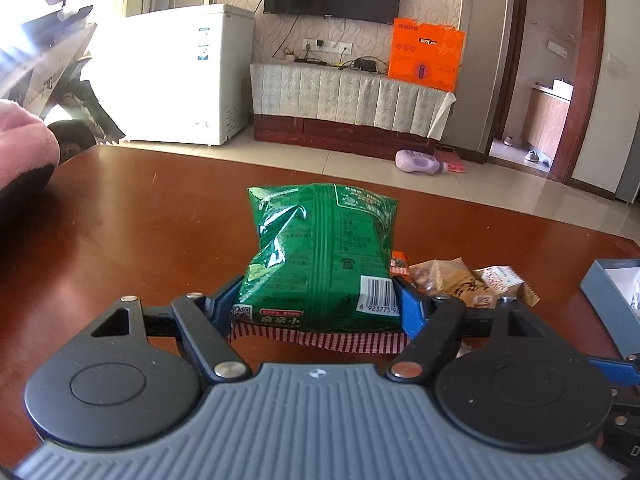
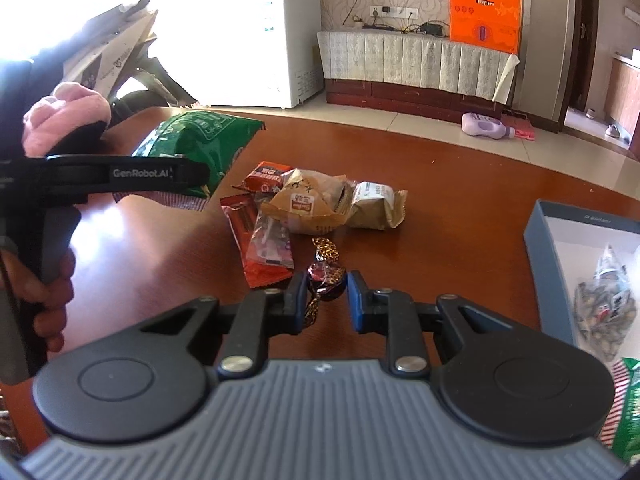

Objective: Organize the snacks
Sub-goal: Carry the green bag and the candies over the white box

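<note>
The left tongs are clamped on a green snack bag, its lower part pinched between the two blue fingers and its top standing up ahead of them; the bag shows a barcode beginning "6 923775", a small square code at its lower corner and Chinese print too small to read, with a red-and-white striped edge hanging just under the fingers. From the right wrist view the side of the left tool reads "GenRobot.AI". The right tongs stand part open around a dark wrapped candy; the left finger touches its wrapper, while a small gap shows at the right finger. Just ahead of the right tongs lies a heap of small packets on the brown table: red wrappers, a tan one and a brownish one with Chinese labels I cannot read. To the right of the right tongs sits a blue box holding a clear packet. An orange carton with Chinese writing stands far ahead.
</note>
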